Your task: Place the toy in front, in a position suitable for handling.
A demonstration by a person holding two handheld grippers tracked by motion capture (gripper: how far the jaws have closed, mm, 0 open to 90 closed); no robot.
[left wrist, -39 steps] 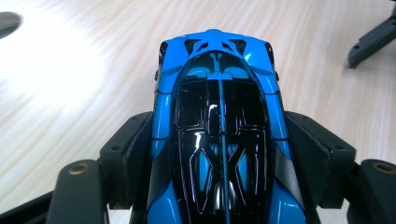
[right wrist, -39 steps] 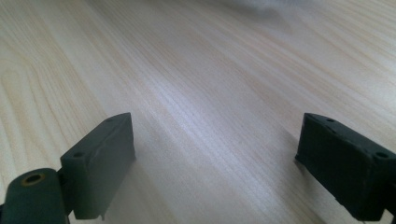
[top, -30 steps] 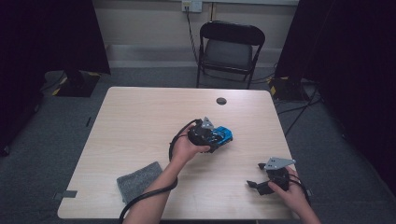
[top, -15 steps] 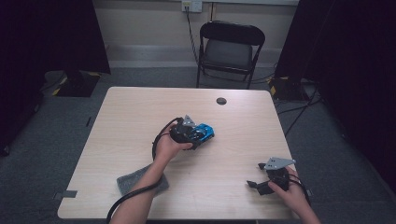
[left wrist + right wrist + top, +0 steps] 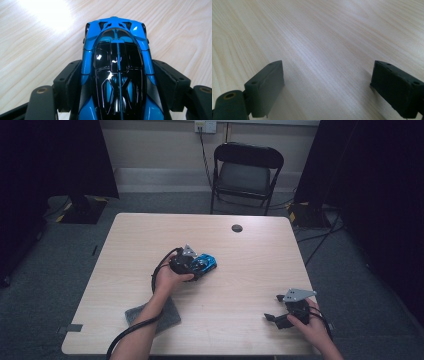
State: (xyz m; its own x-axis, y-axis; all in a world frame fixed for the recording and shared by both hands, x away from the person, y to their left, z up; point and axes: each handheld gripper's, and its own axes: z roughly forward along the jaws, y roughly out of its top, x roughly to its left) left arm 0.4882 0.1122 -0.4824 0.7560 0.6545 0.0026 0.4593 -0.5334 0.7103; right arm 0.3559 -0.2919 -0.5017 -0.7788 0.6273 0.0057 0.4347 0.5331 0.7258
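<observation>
**Blue car in my left jaws, mid-table**

I have the blue toy car (image 5: 116, 72) clamped in my left gripper (image 5: 196, 266). In the left gripper view both black jaws press flat against the car's flanks, its nose pointing away from me with bare wood beyond it. From the high view the car sits near the middle of the table (image 5: 250, 250), a little toward the left edge, and I cannot tell whether its wheels touch the wood or hang just above it.

My right gripper (image 5: 274, 317) rests near the front right corner, jaws spread wide with nothing but tabletop between them. A grey cloth (image 5: 167, 317) lies near the front left corner, partly under my left forearm. A small dark disc (image 5: 237, 228) sits close to the far edge, well apart from everything else.

I judge this to be the carrying step: the car is gripped and being moved across the table, not yet set down. The next move calls for keeping the car level, picking a bare spot short of the cloth, lowering until all the wheels bear, and only then spreading the jaws so it does not roll.
</observation>
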